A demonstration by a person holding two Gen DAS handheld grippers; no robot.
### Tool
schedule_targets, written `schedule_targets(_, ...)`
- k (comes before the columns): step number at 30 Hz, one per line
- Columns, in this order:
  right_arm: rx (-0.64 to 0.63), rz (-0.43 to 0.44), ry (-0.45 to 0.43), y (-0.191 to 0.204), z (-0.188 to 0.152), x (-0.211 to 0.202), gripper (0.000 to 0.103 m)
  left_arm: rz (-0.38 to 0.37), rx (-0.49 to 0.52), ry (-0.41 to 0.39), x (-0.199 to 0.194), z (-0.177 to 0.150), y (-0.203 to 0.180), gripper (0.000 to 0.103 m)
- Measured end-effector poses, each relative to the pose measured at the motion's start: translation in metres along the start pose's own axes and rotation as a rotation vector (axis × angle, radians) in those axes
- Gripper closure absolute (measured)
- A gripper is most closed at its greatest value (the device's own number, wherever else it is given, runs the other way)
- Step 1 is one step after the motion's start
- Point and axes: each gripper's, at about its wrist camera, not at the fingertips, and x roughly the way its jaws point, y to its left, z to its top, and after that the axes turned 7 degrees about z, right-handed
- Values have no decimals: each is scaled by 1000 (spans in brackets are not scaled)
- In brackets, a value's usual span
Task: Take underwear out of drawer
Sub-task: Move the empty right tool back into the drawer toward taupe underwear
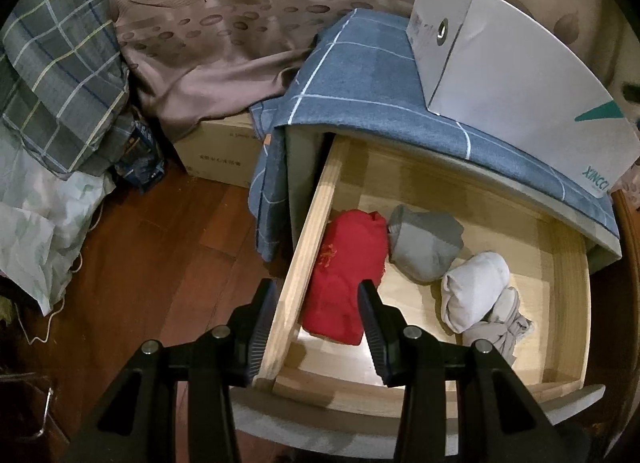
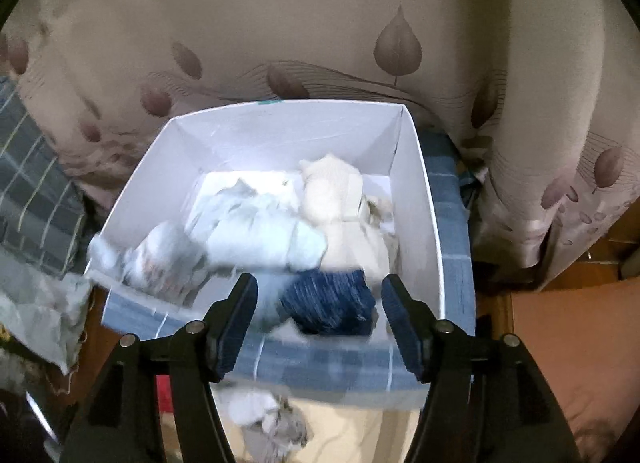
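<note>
In the left wrist view the wooden drawer stands pulled out. In it lie a folded red garment, a grey rolled piece and a pale rolled piece. My left gripper is open, its jaws straddling the drawer's left wall above the red garment. In the right wrist view my right gripper is open over a white box holding pale blue, cream and dark blue underwear. The dark blue piece lies blurred between the jaws, not gripped.
The white box stands on the blue checked cloth that covers the cabinet top. A leaf-patterned curtain hangs behind. A cardboard box, bedding and wooden floor lie to the left.
</note>
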Motion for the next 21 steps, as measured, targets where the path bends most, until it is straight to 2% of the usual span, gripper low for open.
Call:
schedule_targets(6, -17, 50, 54, 5, -54, -20, 34, 0, 1, 0, -1, 0, 2, 60)
schedule_targets(8, -19, 66, 111, 7, -78, -12, 34, -2, -2, 4, -1, 0, 3, 60)
schedule_targets(15, 38, 73, 391, 23, -159, 65, 34, -1, -11, 6, 0, 0, 6, 60)
schedule_targets(18, 89, 70, 475, 28, -179, 97, 34, -7, -17, 9, 0, 0, 7, 60)
schedule_targets(21, 129, 37, 512, 28, -189, 118, 34, -10, -13, 8, 0, 1, 7, 60)
